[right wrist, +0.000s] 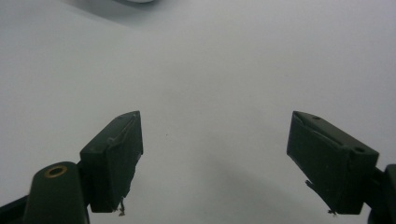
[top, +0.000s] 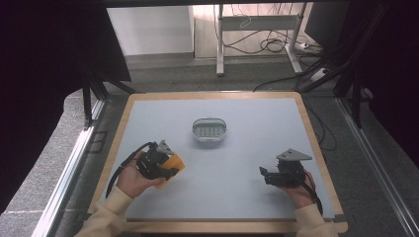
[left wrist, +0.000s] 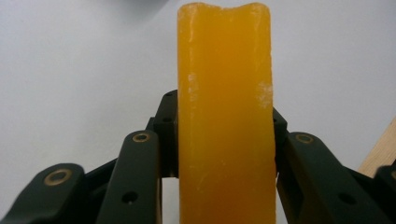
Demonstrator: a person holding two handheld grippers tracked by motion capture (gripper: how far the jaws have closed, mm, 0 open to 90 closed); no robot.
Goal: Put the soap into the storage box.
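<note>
**Left gripper clamps an orange bar; right gripper waits with jaws apart**

In the high view the left gripper sits at the near left of the grey-topped table with a light wooden rim, held in the person's left hand. Its jaws are clenched on a translucent orange-yellow block with rounded edges, which juts out past the gripper toward the table's middle. The left gripper view shows that block standing up the centre of the frame, with the black jaws pressing against both of its long sides and the grey surface behind it; a strip of wooden rim shows at the lower right edge.

The right gripper is at the near right of the table, in the person's right hand, well apart from the left one. In the right gripper view its two black jaws stand wide apart with nothing between them.

A small oval white tray with a ribbed, dotted insert lies near the middle of the table, beyond both grippers and touching neither.
</note>
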